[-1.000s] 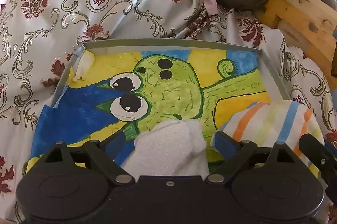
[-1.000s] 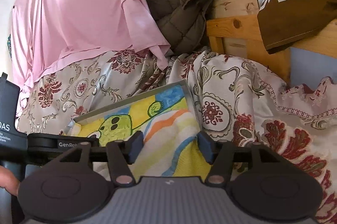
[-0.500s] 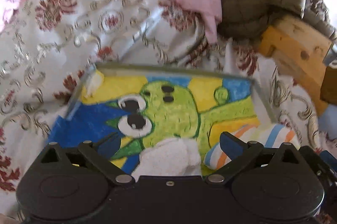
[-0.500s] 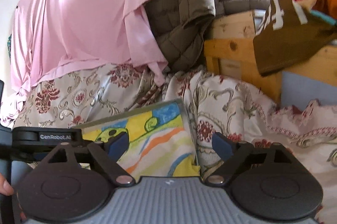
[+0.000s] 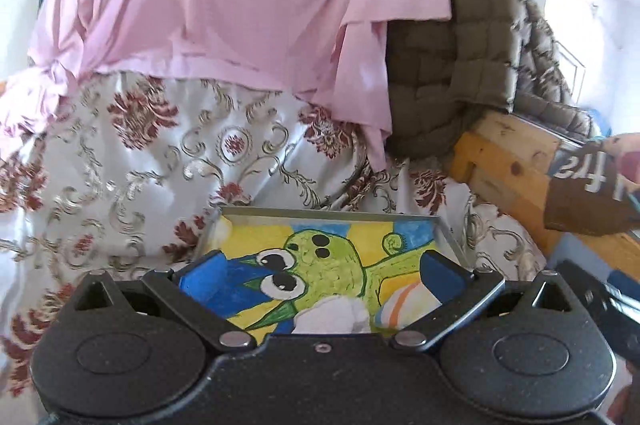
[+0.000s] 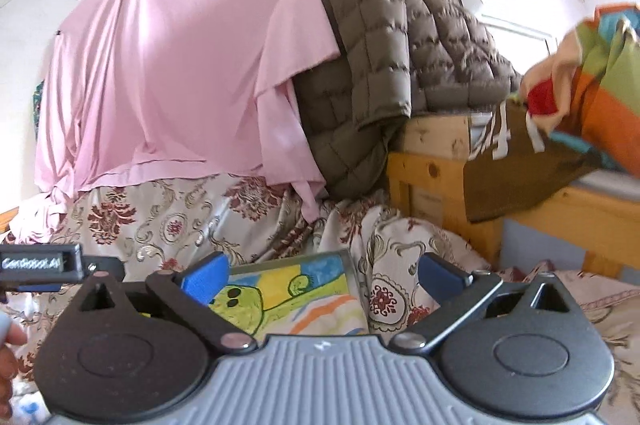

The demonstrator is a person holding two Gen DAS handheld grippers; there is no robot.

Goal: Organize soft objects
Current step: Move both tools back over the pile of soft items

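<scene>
With my left gripper (image 5: 320, 275) wide and right gripper (image 6: 322, 275) still opening, both empty, the unheld towels (image 5: 332, 317) could unroll off the tray (image 5: 332, 212).

Two folded cloths, the white cloth (image 5: 332, 317) left of the striped cloth (image 5: 404, 309), lie in the tray (image 5: 332, 212).

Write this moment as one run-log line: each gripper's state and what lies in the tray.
left gripper: open, empty | right gripper: opening, empty | tray: white cloth, striped cloth inside

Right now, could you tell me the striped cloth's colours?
Striped cloth: white with orange, blue and yellow bands, clearest in the right wrist view.
</scene>
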